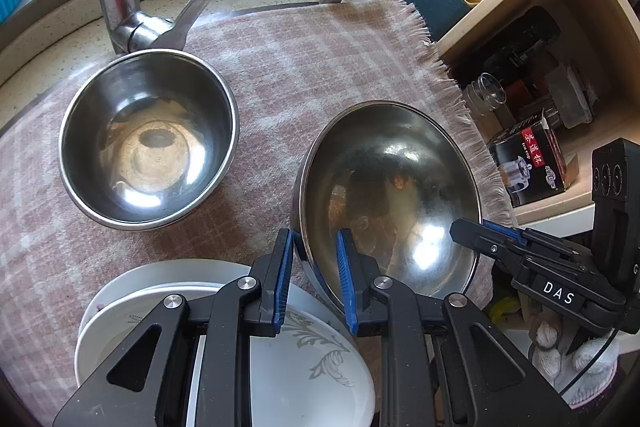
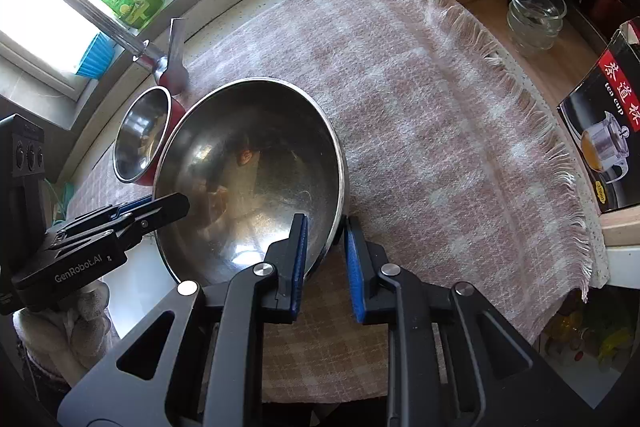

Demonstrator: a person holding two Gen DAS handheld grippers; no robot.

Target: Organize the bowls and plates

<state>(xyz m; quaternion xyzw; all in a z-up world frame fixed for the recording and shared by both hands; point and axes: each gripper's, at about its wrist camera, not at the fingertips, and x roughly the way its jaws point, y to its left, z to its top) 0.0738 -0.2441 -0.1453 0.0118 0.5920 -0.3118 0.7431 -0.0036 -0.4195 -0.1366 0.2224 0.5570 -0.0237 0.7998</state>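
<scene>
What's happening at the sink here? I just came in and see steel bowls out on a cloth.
A person with two handheld grippers is sorting dishes. The left gripper and right gripper each straddle opposite rims of the wide steel bowl, which sits tilted on the checked cloth. A smaller steel bowl and stacked white plates wait nearby.

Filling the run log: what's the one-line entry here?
left tongs: straddle large steel bowl rim | right tongs: straddle opposite rim | bowl tilted over cloth
</scene>
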